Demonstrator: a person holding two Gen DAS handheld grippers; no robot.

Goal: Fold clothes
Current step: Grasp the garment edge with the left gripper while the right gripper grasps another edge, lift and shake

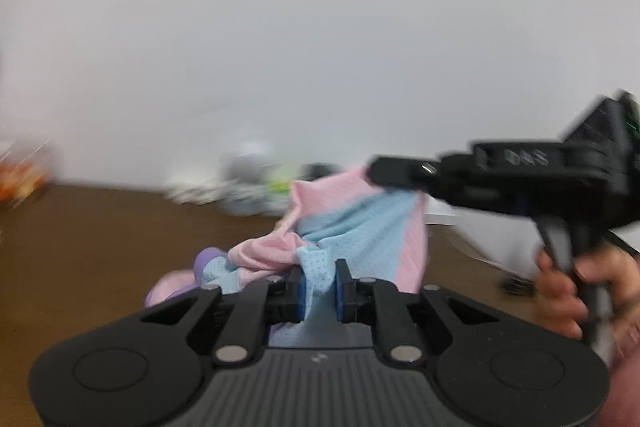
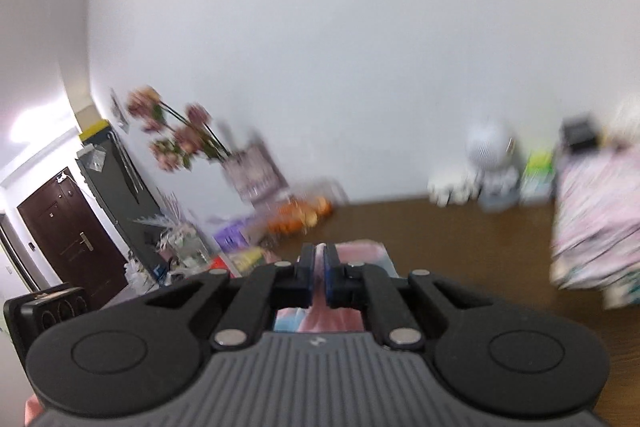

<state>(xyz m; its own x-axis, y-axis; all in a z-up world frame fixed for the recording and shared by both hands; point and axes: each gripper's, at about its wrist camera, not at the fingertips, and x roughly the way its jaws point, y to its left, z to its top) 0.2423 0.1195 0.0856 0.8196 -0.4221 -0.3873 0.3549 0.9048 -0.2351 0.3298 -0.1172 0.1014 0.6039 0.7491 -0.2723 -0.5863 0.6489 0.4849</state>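
A pink and light-blue mesh garment hangs lifted above the brown table, stretched between both grippers. My left gripper is shut on a light-blue fold of it, which is pinched between the blue pads. My right gripper comes in from the right in the left wrist view and grips the pink upper corner; a hand holds its handle. In the right wrist view the right gripper is shut on pink cloth, which shows between and below the pads.
Along the wall stand a white round object, small bottles and a green box. A patterned pile of cloth lies at the right. Orange items, flowers and a dark door are at the left.
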